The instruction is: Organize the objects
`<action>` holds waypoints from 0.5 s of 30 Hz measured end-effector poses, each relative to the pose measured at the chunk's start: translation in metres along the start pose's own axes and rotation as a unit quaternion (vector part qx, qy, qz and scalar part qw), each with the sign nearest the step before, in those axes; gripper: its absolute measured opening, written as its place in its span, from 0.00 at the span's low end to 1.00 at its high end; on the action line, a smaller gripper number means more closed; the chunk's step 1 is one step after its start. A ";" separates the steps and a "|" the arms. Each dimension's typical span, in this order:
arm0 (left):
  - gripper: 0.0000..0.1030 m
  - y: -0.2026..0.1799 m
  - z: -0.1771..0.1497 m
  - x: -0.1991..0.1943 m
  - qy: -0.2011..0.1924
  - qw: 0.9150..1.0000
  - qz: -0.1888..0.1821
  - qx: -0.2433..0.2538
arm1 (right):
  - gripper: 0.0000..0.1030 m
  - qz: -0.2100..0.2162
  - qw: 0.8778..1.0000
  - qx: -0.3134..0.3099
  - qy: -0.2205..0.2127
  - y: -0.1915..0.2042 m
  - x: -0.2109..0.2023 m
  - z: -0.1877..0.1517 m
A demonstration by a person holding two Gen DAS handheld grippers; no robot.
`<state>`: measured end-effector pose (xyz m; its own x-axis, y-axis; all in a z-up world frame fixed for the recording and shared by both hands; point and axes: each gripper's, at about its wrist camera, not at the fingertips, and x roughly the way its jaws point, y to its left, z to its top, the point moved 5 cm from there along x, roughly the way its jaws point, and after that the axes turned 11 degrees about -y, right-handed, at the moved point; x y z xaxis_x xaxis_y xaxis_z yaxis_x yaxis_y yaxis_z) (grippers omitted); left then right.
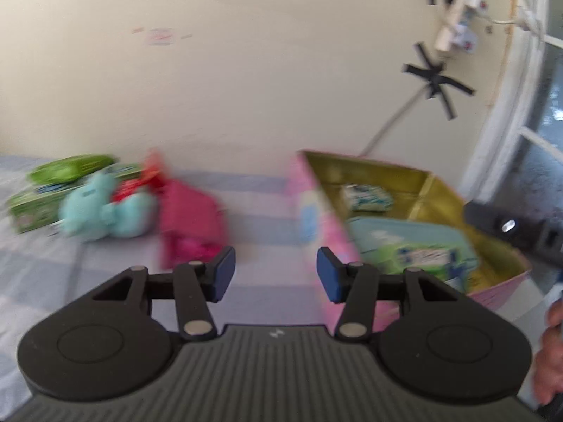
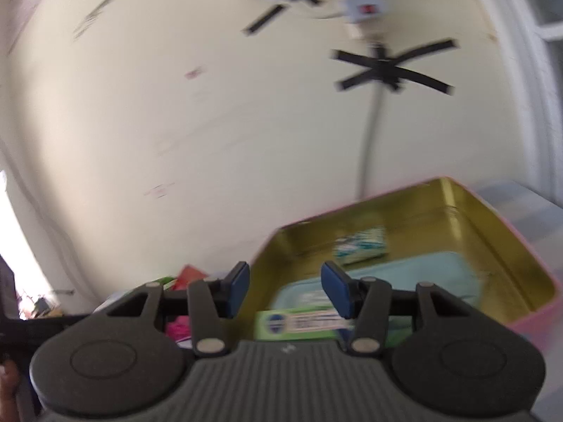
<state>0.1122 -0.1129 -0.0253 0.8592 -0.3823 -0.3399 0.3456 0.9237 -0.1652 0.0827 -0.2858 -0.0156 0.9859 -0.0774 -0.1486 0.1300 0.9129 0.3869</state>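
Observation:
A pink tin box (image 1: 306, 211) with a gold inside (image 2: 492, 246) stands on the checked cloth. In it lie a light blue pack (image 1: 404, 235), a green box (image 2: 299, 323) and a small teal-white packet (image 2: 359, 246). My left gripper (image 1: 276, 274) is open and empty, above the cloth just left of the tin. My right gripper (image 2: 285, 288) is open and empty, above the tin's near left corner. Left of the tin lie a pink pouch (image 1: 190, 221), a light blue plush toy (image 1: 102, 211), a red item (image 1: 147, 179), a green box (image 1: 35, 207) and a green packet (image 1: 70, 168).
A cream wall (image 1: 246, 70) stands behind the bed. A cable (image 1: 390, 123) and power strip (image 1: 454, 17) are taped to it with black tape. A window frame (image 1: 510, 123) is at the right. The other gripper's body (image 1: 510, 228) shows at the right edge.

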 end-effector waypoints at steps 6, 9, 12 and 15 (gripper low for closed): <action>0.51 0.118 -0.021 -0.010 -0.002 0.991 0.121 -0.048 | 0.46 0.085 0.991 -0.085 0.058 0.090 0.037 -0.044; 0.50 0.157 -0.026 -0.010 -0.010 0.984 0.151 -0.097 | 0.46 0.108 0.984 -0.106 0.096 0.131 0.071 -0.071; 0.50 0.181 -0.031 -0.011 -0.020 0.978 0.146 -0.149 | 0.46 0.123 0.978 -0.104 0.131 0.163 0.104 -0.092; 0.50 0.191 -0.031 -0.015 -0.028 0.974 0.130 -0.181 | 0.43 0.129 0.973 -0.127 0.144 0.187 0.138 -0.103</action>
<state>0.1535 0.0687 -0.0805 0.9229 -0.1251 -0.3642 -0.0335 0.9161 -0.3995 0.2324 -0.0845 -0.0580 0.9068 0.2491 -0.3402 -0.1832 0.9595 0.2140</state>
